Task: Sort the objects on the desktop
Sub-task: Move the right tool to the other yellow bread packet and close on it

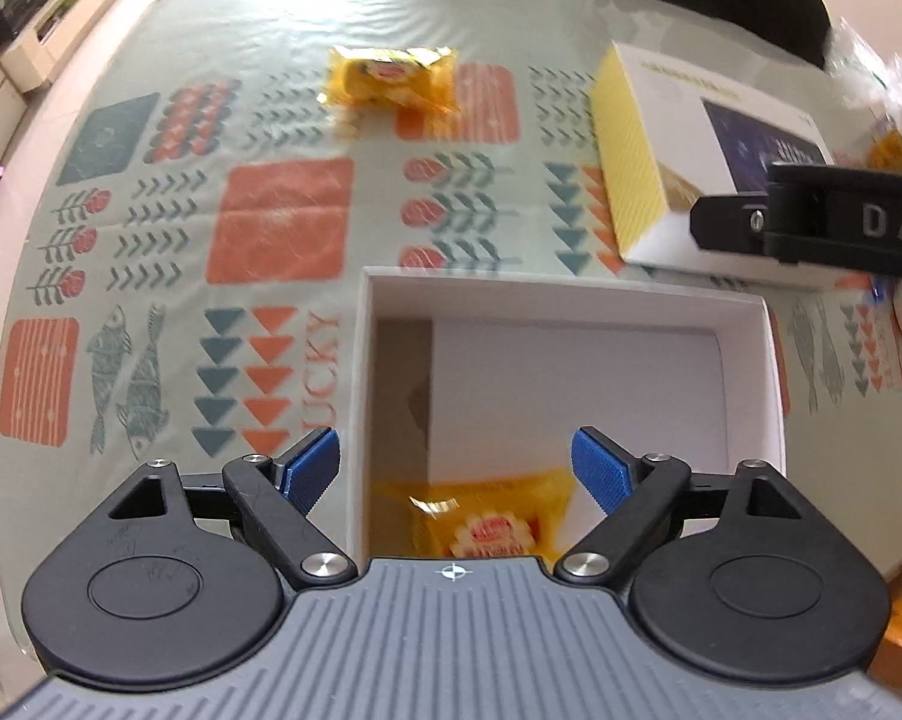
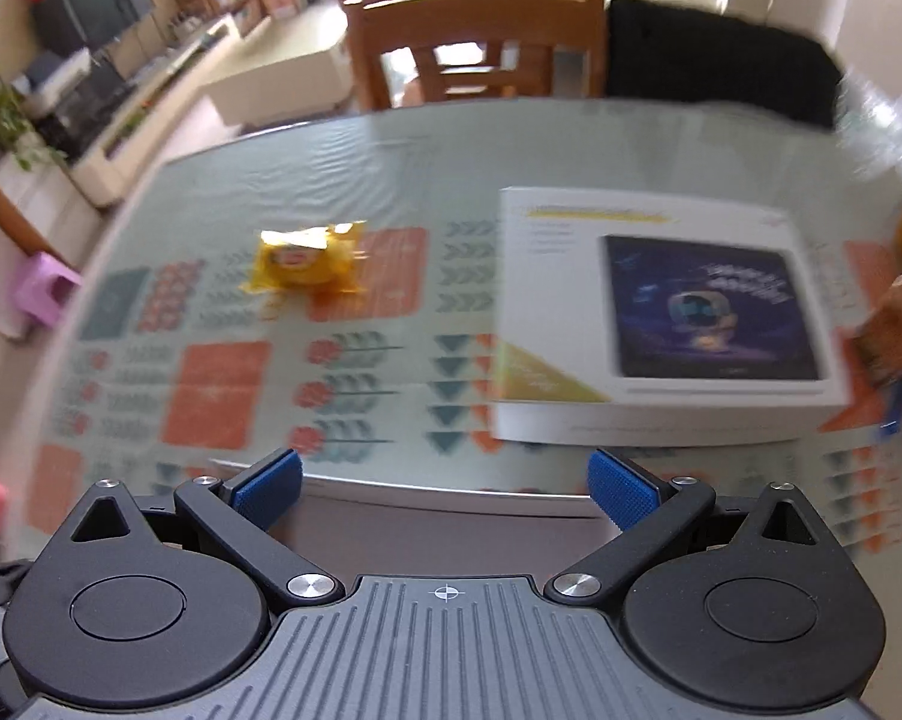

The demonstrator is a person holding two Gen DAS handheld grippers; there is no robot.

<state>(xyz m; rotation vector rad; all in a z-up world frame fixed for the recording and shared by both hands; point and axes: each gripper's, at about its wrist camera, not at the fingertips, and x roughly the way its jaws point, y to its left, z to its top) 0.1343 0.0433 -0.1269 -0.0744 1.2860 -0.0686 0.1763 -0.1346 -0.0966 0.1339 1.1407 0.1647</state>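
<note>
White cardboard forms the open box (image 1: 571, 306) directly under my left gripper (image 1: 454, 468), whose blue-padded jaws are spread wide with nothing between them. One yellow snack packet (image 1: 487, 522) lies inside the box at its near end, just below and between those jaws. A second yellow packet (image 1: 391, 81) rests on the patterned surface (image 1: 277, 222) well beyond the box, apart from everything else. To the right sits a closed white carton (image 1: 679, 144) with a yellow side and a dark picture on top; part of my right gripper crosses in front of it in the left view.

My right gripper (image 2: 445, 489) also has its jaws spread and holding nothing. Its view shows the far packet (image 2: 304, 258) ahead and left, the carton's (image 2: 661, 306) astronaut-like artwork, and wooden chairs (image 2: 475, 42) behind the surface, but the packet in the box is out of sight there.
</note>
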